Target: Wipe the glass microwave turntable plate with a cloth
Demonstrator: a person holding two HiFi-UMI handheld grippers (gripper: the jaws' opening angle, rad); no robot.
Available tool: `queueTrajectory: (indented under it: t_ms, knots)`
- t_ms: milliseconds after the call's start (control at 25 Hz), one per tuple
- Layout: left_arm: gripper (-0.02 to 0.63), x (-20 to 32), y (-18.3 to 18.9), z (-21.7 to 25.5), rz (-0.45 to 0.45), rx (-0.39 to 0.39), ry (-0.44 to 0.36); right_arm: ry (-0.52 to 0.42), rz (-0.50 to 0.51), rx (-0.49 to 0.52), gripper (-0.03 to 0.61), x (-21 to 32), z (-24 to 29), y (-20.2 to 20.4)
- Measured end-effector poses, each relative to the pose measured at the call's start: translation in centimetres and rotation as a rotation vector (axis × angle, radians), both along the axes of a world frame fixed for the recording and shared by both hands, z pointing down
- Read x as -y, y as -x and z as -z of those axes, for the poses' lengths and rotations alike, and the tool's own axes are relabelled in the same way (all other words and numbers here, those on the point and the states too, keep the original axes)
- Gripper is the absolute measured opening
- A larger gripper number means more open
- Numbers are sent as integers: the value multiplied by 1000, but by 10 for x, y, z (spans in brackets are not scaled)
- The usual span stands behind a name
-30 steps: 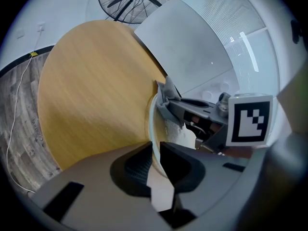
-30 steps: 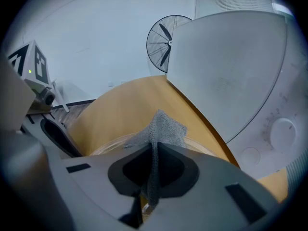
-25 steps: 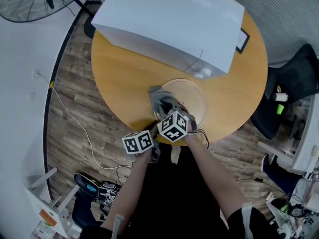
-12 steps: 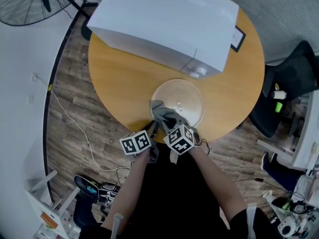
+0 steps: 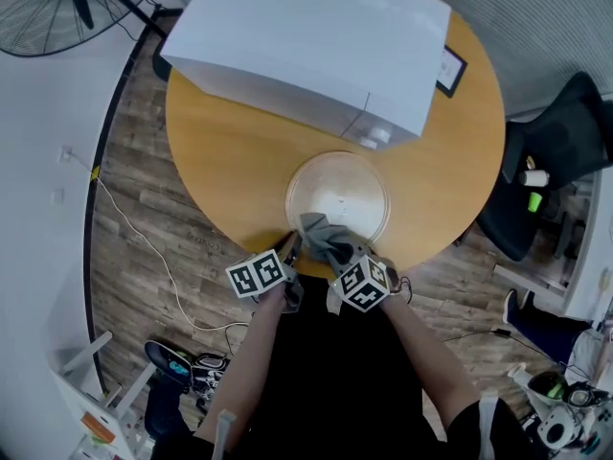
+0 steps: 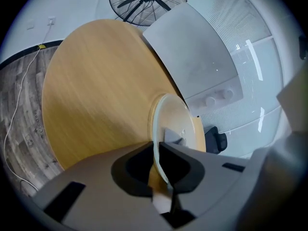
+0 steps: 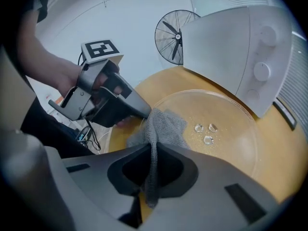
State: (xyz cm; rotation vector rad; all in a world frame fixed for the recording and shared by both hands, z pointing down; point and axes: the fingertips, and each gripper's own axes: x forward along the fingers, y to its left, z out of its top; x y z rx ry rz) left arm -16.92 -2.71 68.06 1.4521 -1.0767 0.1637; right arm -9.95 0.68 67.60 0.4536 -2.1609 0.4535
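Bright, even indoor light; fisheye warp on both gripper views.
Head view sharp, only faint shadow under the microwave (image 5: pixel 306 46). Left gripper view: table (image 6: pixel 91 95) grain smeared, bright streaks at right, black vignette corners. Right gripper view: mild sheen on glass plate (image 7: pixel 226 129), cloth (image 7: pixel 166 124) crisp, near foreground soft.

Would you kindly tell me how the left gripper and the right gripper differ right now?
The left gripper clamps the rim of the round clear glass turntable plate, and its jaws have just been closing on it. The right gripper instead pinches the crumpled grey cloth. The left gripper grips the plate itself, while the right gripper reaches it only through the cloth. Both are shut on something at the plate's near edge.
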Motion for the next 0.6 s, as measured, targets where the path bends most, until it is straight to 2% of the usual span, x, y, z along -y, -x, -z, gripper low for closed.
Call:
queueTrajectory:
  t_ms: [360,600]
  knots:
    - [32,1,0,1,-12,9,0,-29,-21,0,21,9,-1,-48]
    - [34,1,-1,1,-40,8,-7,-46,-85,-8,23,30,-3,-84]
